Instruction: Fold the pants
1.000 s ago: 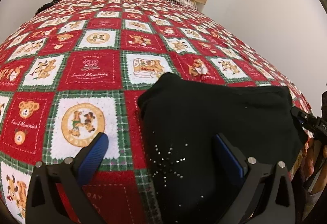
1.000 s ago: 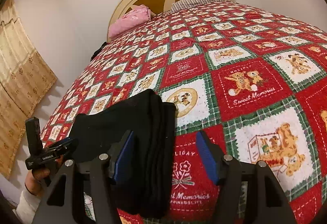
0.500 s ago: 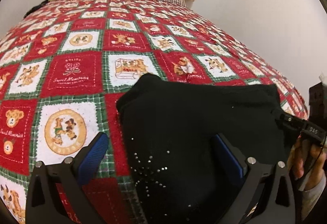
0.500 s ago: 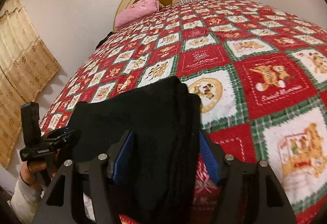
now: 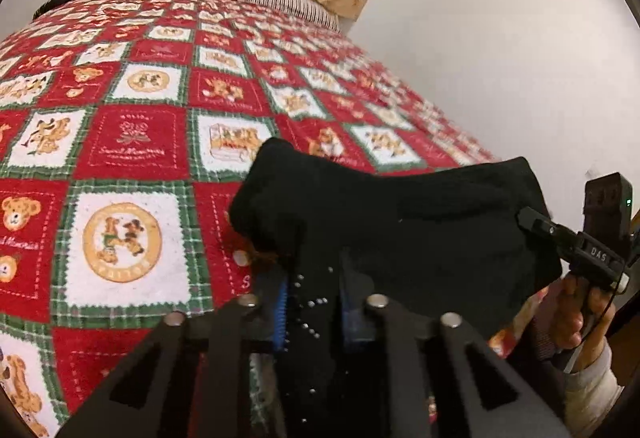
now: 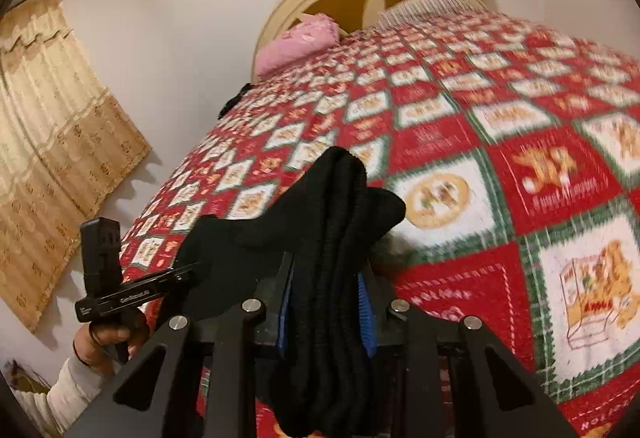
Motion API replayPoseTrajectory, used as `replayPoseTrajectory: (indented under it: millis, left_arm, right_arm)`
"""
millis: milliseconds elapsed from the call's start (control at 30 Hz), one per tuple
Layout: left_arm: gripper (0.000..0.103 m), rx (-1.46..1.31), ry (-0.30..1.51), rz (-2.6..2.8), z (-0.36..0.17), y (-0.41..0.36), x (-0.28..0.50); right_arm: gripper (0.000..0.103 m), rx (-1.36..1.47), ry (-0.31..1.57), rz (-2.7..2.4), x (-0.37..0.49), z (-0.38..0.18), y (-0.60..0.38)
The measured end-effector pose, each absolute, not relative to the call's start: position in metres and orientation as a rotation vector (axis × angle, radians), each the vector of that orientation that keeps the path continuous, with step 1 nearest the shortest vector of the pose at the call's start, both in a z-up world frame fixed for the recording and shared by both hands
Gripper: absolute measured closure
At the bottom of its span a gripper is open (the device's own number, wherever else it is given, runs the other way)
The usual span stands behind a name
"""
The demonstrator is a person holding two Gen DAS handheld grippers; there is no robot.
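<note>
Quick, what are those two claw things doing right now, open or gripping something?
Left gripper: closed on the folded black knit pants.
Right gripper: closed on the same pants' bunched folded edge.

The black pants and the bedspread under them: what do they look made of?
The black pants look like a thick, matte ribbed knit, judging by the parallel ridges in the folded stack; small shiny studs dot one part. The bedspread looks like soft, fuzzy fleece or terry, its printed squares having blurred, napped edges. Neither fibre can be confirmed.
</note>
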State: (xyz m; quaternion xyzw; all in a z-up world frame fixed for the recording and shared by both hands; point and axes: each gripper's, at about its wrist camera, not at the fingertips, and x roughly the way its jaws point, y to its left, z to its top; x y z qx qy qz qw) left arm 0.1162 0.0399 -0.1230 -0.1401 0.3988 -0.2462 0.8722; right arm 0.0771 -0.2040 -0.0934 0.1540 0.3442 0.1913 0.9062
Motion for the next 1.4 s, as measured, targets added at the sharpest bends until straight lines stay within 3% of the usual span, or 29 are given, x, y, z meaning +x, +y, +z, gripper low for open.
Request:
replayPoseTrajectory:
  millis: [200,433,733,800,867,933,1400]
  left_arm:
    - [0.088,-0.331,0.757,-0.467,-0.097,0.090,0.101]
    - [0.088,-0.321,0.687,-0.257,-0.067,0.189,0.085]
    - [0.087,-0.343,0.768,-0.071,-0.112,0.260,0.091]
    - [0.075,-0.334,0.785,-0.052,-0.124,0.261,0.094]
    - [0.047,-0.321,0.788,-0.005,-0.131,0.260,0.095]
    - [0.032,-0.335,0.779,0.022,-0.137,0.261,0.095]
    - [0.021,-0.264,0.750,0.082,-0.138,0.254,0.088]
  right_arm:
    - [0.075,0.242,0.711,0.507,0.108,-0.069,-0.156]
    - [0.075,0.235,0.759,0.710,0.173,-0.079,-0.054]
    - [0.075,0.210,0.832,0.837,0.218,-0.115,0.054]
    - [0.075,0.224,0.856,0.829,0.225,-0.123,0.055]
    - [0.075,0.249,0.891,0.813,0.234,-0.135,0.051]
    - [0.074,0.269,0.918,0.791,0.242,-0.144,0.045]
    - [0.062,0.303,0.967,0.742,0.252,-0.164,0.033]
